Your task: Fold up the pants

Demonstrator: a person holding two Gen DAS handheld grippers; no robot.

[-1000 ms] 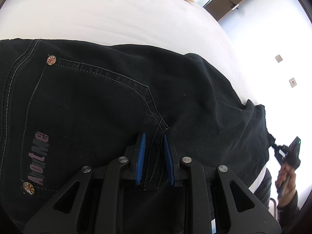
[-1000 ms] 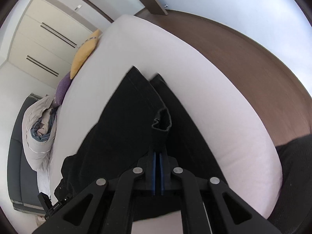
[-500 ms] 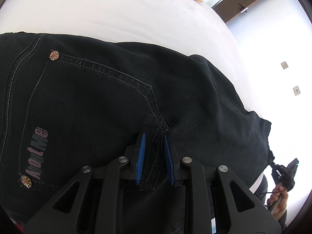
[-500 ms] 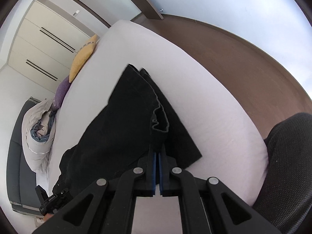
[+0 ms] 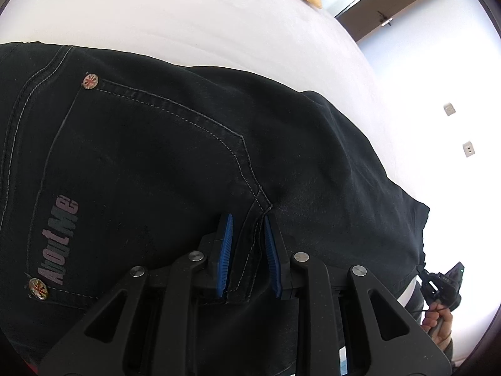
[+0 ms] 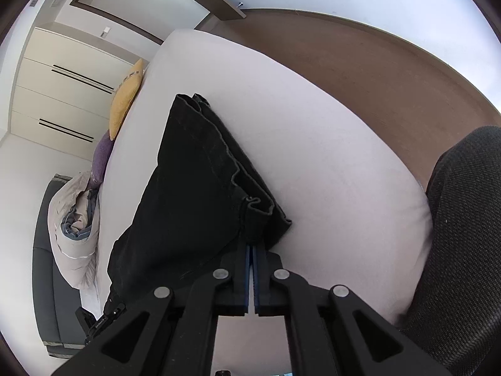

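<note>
Black denim pants (image 5: 175, 163) lie on a white bed (image 5: 188, 25), back pocket with "AboutMe" print up. My left gripper (image 5: 246, 222) is shut on a ridge of the pants' seat seam, the blue pads pressing the cloth between them. In the right wrist view the pants (image 6: 194, 194) lie with the legs doubled over along the bed (image 6: 328, 163). My right gripper (image 6: 251, 247) is shut on the hem end of the pants leg, low over the mattress. The right gripper also shows in the left wrist view (image 5: 444, 285), at the far right.
A yellow pillow (image 6: 126, 100) and a purple pillow (image 6: 101, 159) lie at the head of the bed. A bundled duvet (image 6: 73, 228) sits on a dark sofa (image 6: 43, 282). Brown floor (image 6: 375, 69) runs beside the bed. A dark-trousered leg (image 6: 463, 235) stands at the right.
My right gripper has pulled the leg hem back toward the bed's near edge and lowered it, drawing the legs out longer. My left gripper keeps its hold on the seat seam.
</note>
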